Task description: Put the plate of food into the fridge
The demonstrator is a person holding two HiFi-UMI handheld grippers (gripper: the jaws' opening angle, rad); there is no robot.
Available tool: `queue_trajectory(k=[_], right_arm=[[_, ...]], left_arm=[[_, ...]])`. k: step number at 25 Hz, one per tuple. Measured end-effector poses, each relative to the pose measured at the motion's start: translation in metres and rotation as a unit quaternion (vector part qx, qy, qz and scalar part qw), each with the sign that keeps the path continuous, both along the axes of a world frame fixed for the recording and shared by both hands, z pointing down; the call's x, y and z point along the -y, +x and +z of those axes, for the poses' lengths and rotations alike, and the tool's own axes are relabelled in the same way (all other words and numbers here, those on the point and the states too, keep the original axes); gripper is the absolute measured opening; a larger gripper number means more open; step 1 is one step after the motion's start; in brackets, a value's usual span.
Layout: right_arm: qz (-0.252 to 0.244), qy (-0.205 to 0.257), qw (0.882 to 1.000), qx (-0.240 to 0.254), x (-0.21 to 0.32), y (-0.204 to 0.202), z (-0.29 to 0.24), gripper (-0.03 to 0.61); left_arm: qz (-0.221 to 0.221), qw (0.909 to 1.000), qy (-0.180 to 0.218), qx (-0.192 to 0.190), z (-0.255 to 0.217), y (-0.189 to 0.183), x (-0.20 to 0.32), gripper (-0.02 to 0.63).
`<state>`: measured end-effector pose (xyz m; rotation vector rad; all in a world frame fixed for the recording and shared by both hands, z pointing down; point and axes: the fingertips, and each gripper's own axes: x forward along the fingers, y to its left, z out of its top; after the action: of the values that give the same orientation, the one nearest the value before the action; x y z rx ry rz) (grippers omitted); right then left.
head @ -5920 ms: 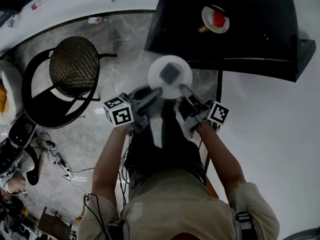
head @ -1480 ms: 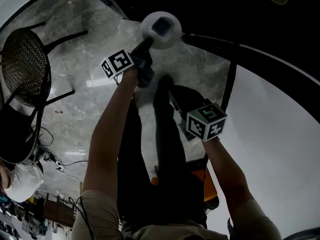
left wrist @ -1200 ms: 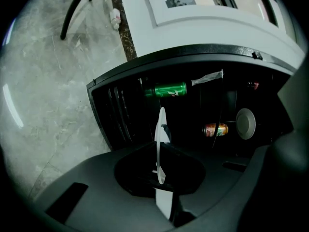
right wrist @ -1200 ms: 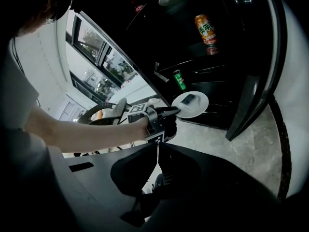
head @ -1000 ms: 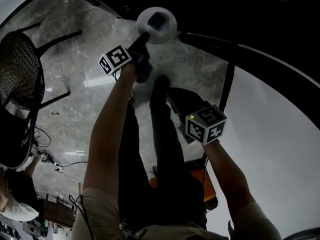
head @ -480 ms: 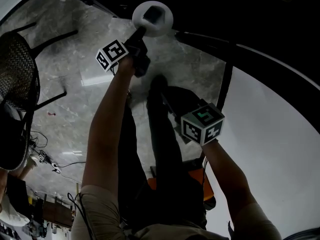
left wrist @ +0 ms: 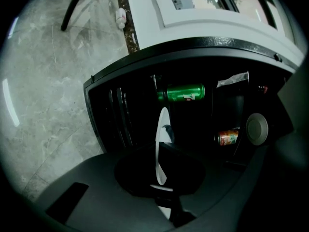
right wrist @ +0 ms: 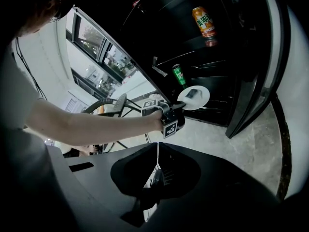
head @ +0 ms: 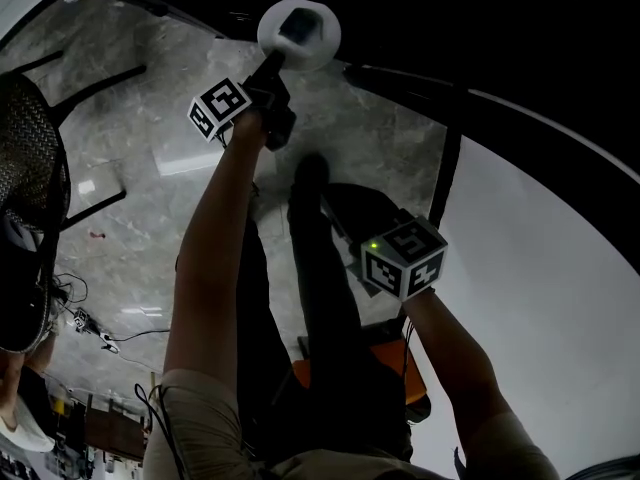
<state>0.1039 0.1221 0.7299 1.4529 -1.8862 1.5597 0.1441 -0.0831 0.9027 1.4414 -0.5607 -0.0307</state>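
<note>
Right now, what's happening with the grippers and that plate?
Left gripper shut on plate rim, plate at open fridge. Right gripper shut, empty. Green can inside; path looks clear.

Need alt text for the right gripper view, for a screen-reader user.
A person's outstretched arm holds the left gripper, shut on the rim of a white plate carrying a dark piece of food, at the open black fridge. Inside are an orange can above and a green can lower down. The right gripper sits shut and empty in the foreground.
</note>
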Motion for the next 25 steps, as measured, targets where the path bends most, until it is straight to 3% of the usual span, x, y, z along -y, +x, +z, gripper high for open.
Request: queue_trajectory(k=[12, 20, 24, 25], right_arm=[[0.007, 0.001, 1.0, -0.001, -0.001, 0.004, -0.002, 0.025], [-0.019, -0.007, 1.0, -0.018, -0.007, -0.003, 0.005, 0.025], [-0.023, -0.011, 1.0, -0.013, -0.009, -0.007, 0.004, 0.025], [-0.024, -0.012, 1.0, -0.011, -0.01, -0.008, 0.004, 0.025]], left_arm=[[0.004, 0.9996, 0.024, 0.01, 0.002, 0.015, 0.018, 0.014], [0.003, 0.9992, 0.039, 0.007, 0.004, 0.028, 0.029, 0.014], [0.002, 0.9979, 0.064, 0.002, -0.002, 0.032, 0.035, 0.017], [-0.004, 0.9974, 0.072, -0.003, -0.005, 0.032, 0.038, 0.062]])
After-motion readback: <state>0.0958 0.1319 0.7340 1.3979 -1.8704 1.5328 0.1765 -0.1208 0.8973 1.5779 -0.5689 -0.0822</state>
